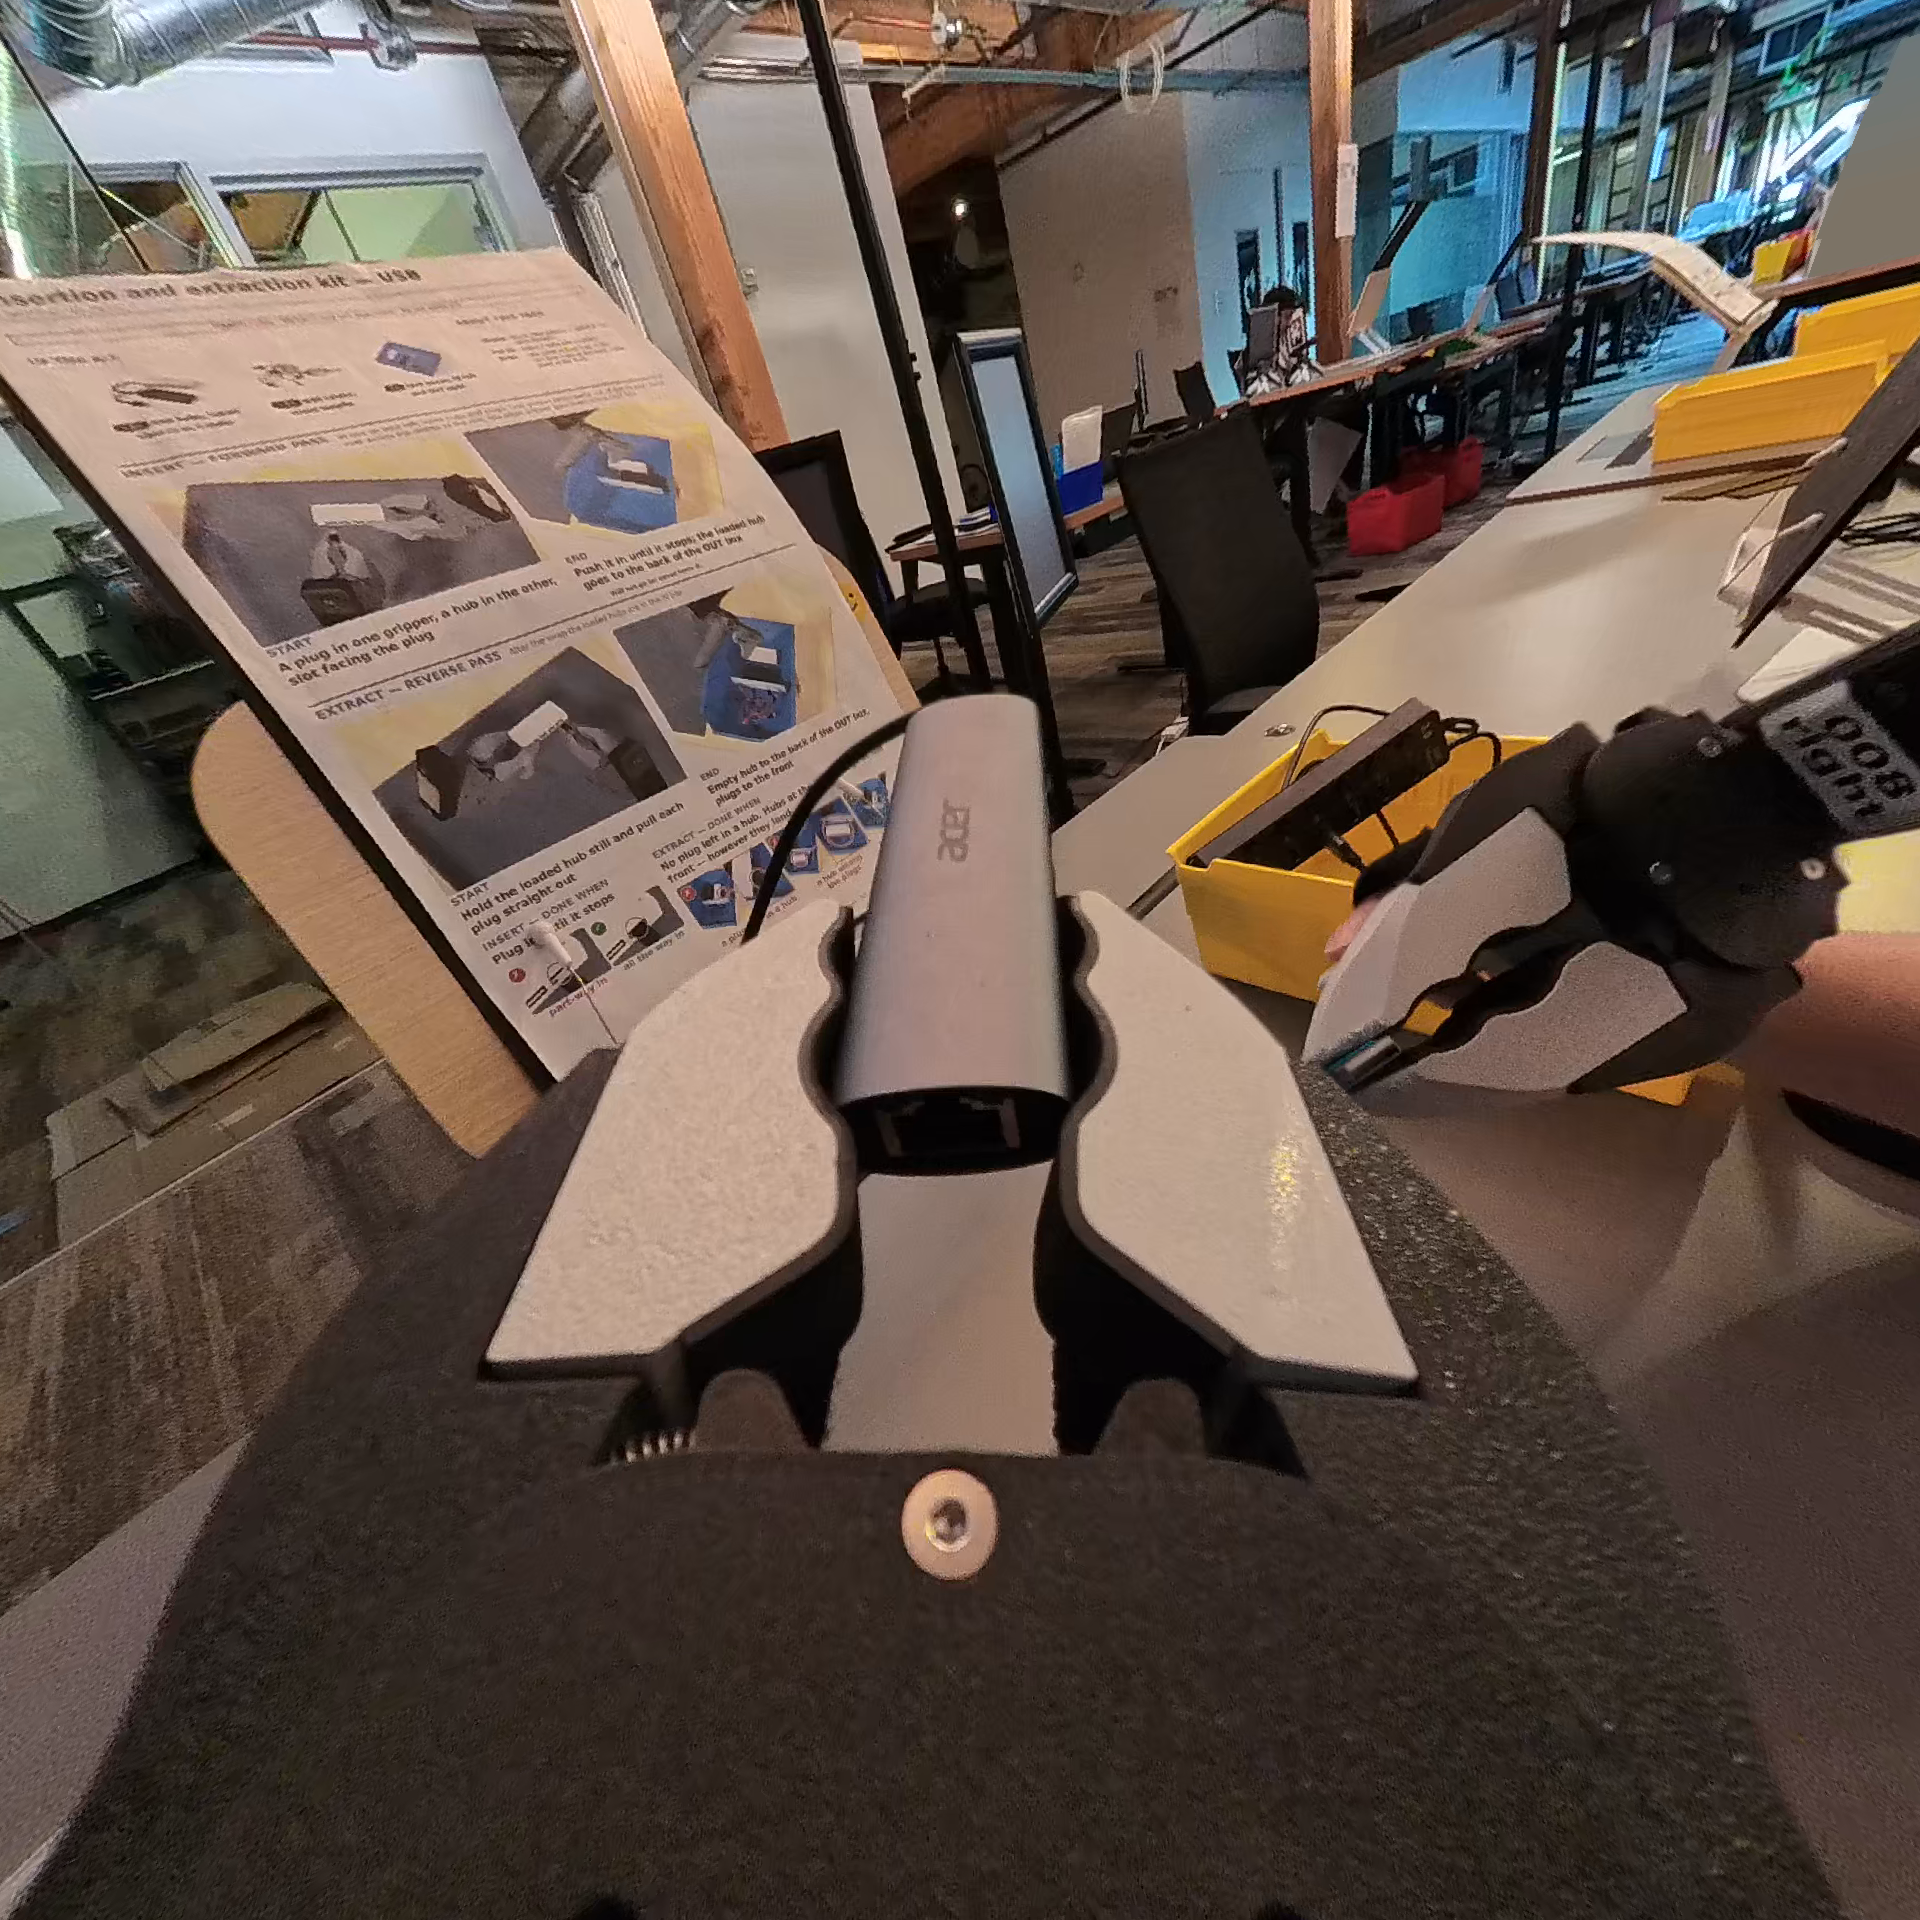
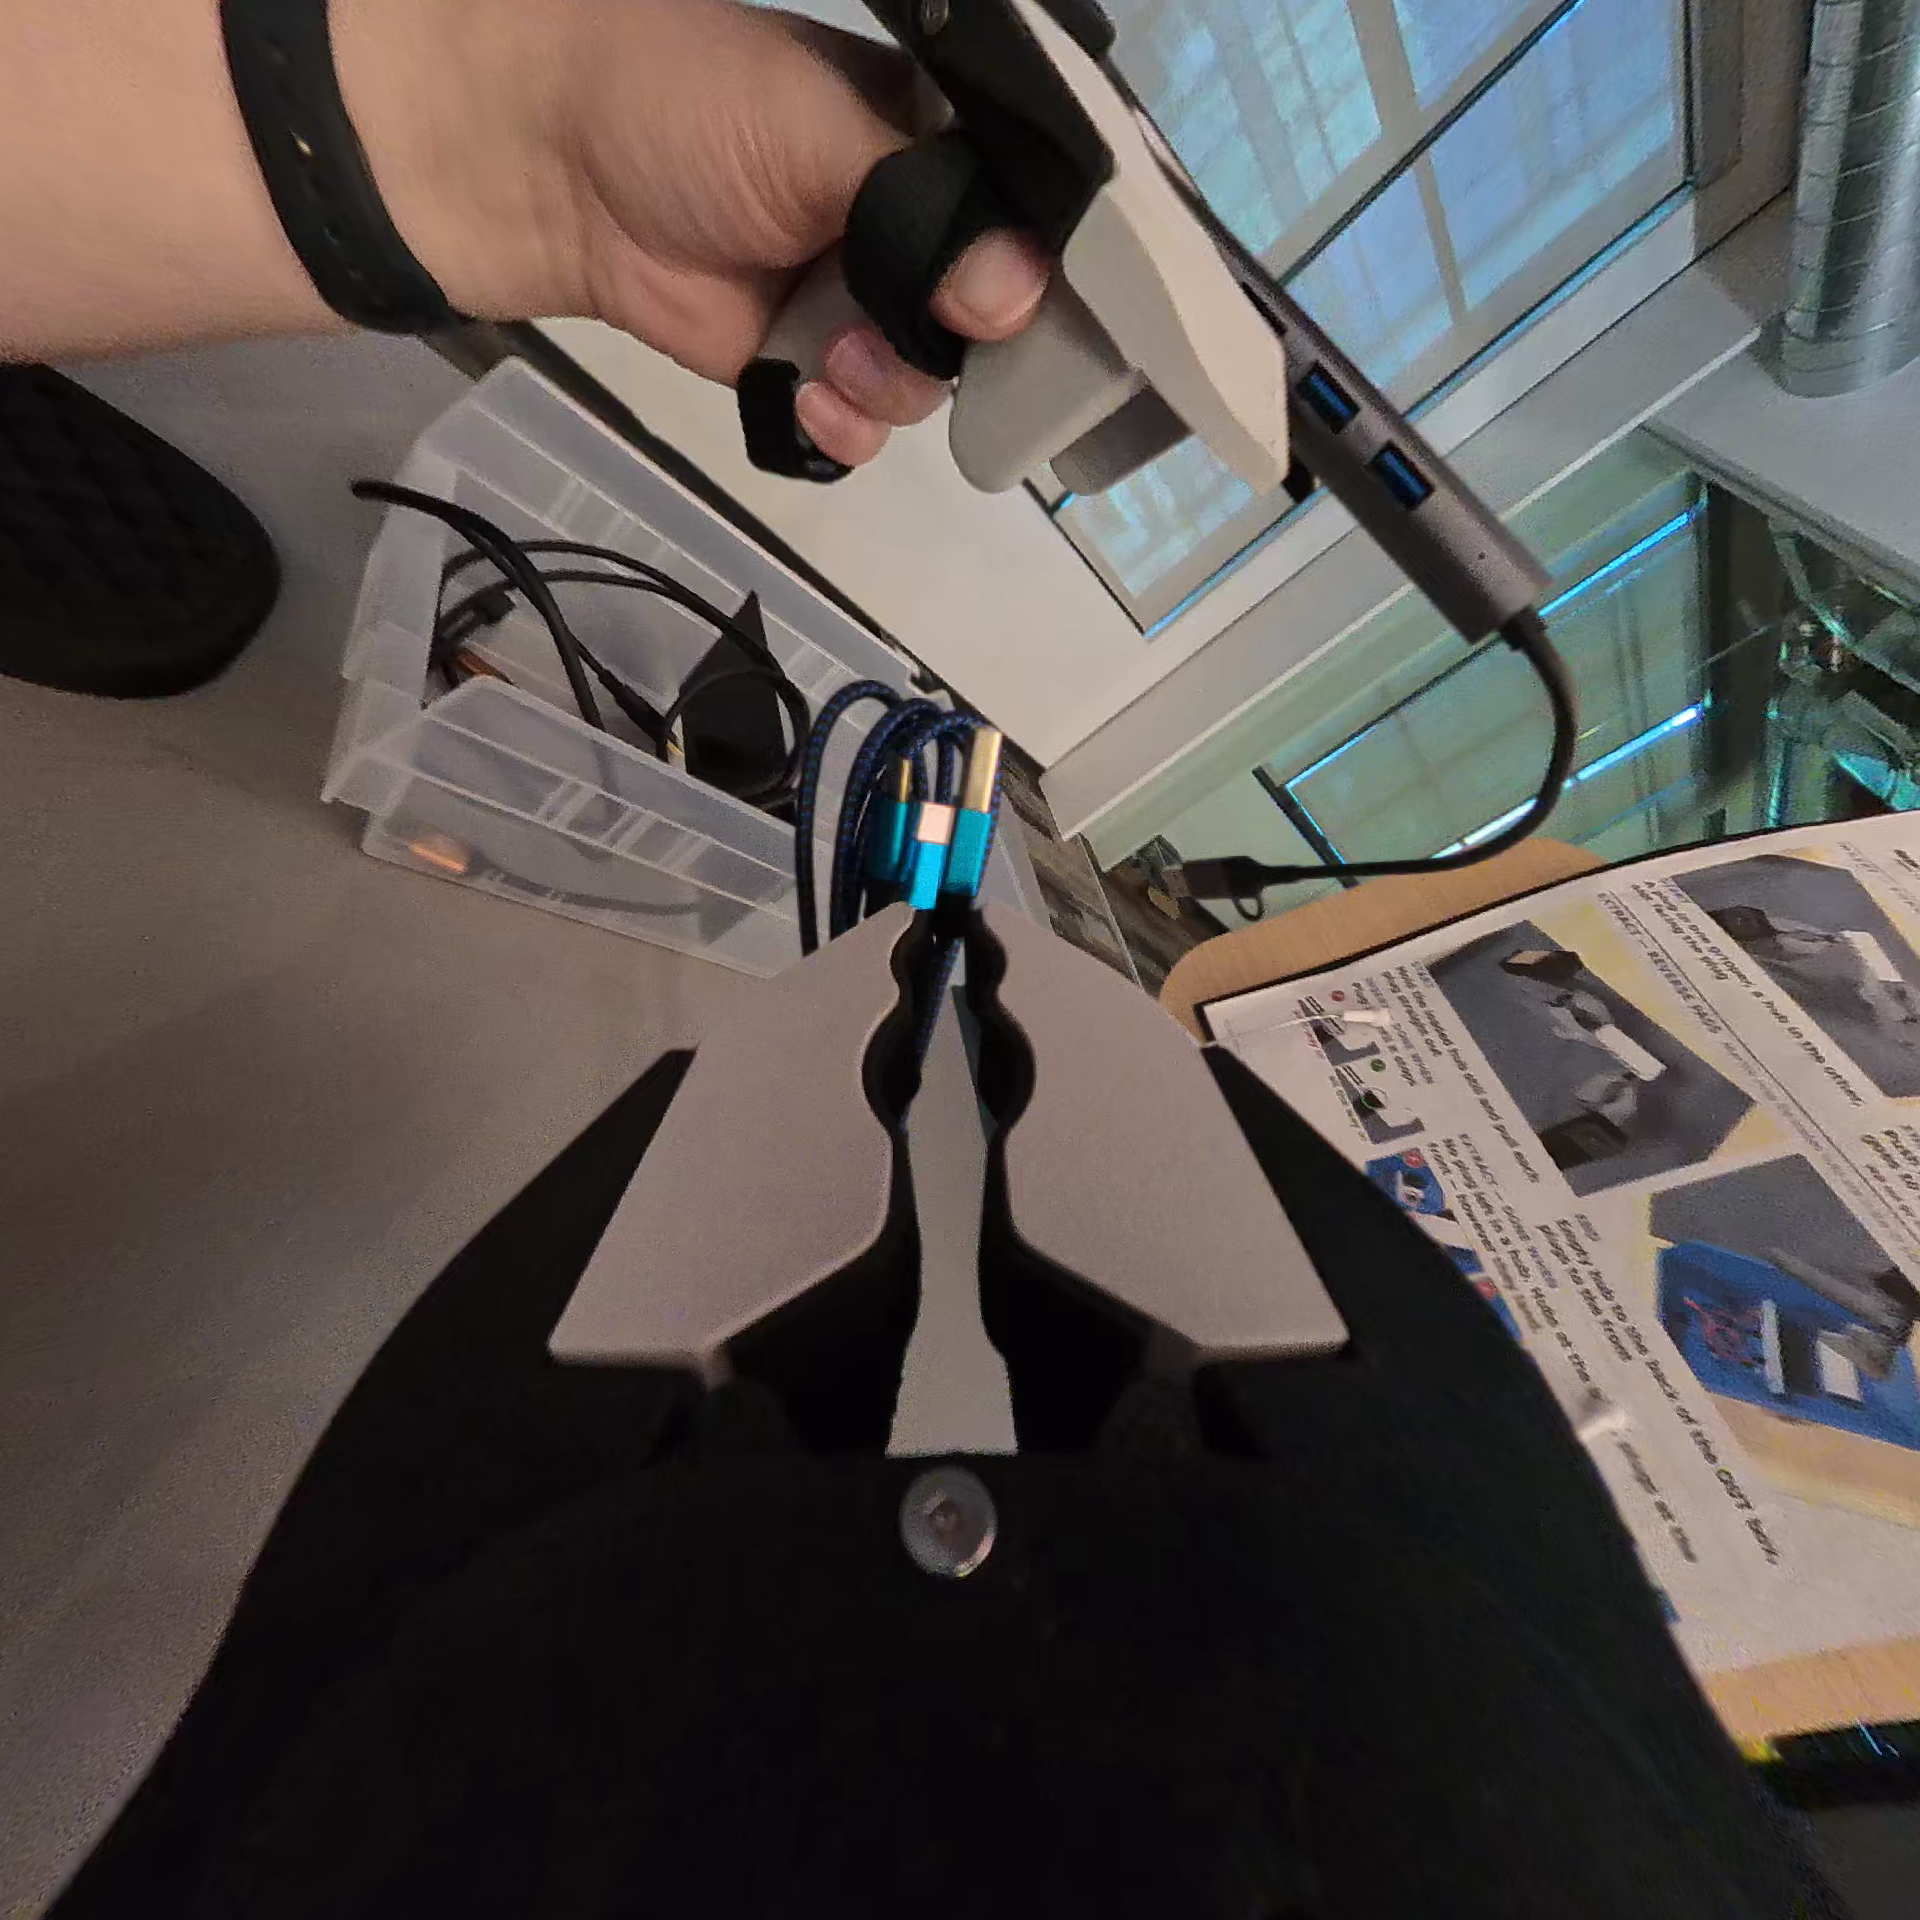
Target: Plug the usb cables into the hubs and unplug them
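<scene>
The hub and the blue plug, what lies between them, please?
Nothing; only open air separates the hub and blue plug in the right wrist view.

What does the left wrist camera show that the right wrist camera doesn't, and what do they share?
Only the left wrist view shows the yellow bin holding a black hub.

Only the right wrist view shows the clear bin of cables and the blue braided cables in the right tongs.

Both show the grey hub in the left tongs and the instruction sheet.
</scene>
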Available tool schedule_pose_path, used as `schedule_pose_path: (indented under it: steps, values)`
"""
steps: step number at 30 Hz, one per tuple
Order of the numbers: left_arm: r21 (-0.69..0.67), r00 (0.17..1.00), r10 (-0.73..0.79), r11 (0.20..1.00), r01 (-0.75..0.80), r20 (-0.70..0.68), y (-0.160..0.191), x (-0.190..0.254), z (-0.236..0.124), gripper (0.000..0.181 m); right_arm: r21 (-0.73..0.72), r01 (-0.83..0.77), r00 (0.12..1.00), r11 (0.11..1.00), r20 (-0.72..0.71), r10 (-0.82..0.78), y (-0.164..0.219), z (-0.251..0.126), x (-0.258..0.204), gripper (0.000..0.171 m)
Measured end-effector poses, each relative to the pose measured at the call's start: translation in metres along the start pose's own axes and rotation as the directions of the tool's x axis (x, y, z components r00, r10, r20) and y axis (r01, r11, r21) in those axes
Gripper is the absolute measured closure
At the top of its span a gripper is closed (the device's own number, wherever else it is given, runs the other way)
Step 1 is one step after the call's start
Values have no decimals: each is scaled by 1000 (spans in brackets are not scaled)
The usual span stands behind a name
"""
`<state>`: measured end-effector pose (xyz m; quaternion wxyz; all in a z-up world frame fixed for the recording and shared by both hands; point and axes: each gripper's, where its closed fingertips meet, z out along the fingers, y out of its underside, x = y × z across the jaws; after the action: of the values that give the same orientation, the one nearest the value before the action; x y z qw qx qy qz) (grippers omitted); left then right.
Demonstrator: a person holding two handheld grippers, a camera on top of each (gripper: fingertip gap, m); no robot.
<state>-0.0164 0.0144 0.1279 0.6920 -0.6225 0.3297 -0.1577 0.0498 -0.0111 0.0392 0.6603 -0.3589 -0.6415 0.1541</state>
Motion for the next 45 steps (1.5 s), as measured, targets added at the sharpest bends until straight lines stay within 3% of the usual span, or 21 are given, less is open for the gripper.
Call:
schedule_pose_path:
  steps: [11, 16, 21, 29, 39, 45]
  values:
    - [-67, 998, 60, 996, -59, 15, 14, 11, 16, 145, -65, -40, 998, 997, -51, 37, 2, -5, 18, 165]
    - [-74, 997, 79, 994, -79, 4, 18, 19, 23, 145, -29, -321, 934, 947, 156, 322, -3, -4, 4, 165]
    - [-55, 996, 86, 995, -86, -7, 17, 22, 26, 145, -36, -533, 797, 846, 315, 515, -16, -11, -1, 166]
    - [-13, 994, 106, 994, -106, -2, 11, 26, 25, 145, -59, -837, 447, 544, 499, 742, -41, -19, 7, 165]
    - [21, 985, 172, 985, -171, -6, 6, 31, 24, 145, -156, -941, 164, 301, 567, 807, -47, -20, 10, 166]
    - [32, 978, 209, 978, -208, -13, 7, 35, 25, 145, -215, -954, 48, 208, 578, 815, -53, -21, 10, 166]
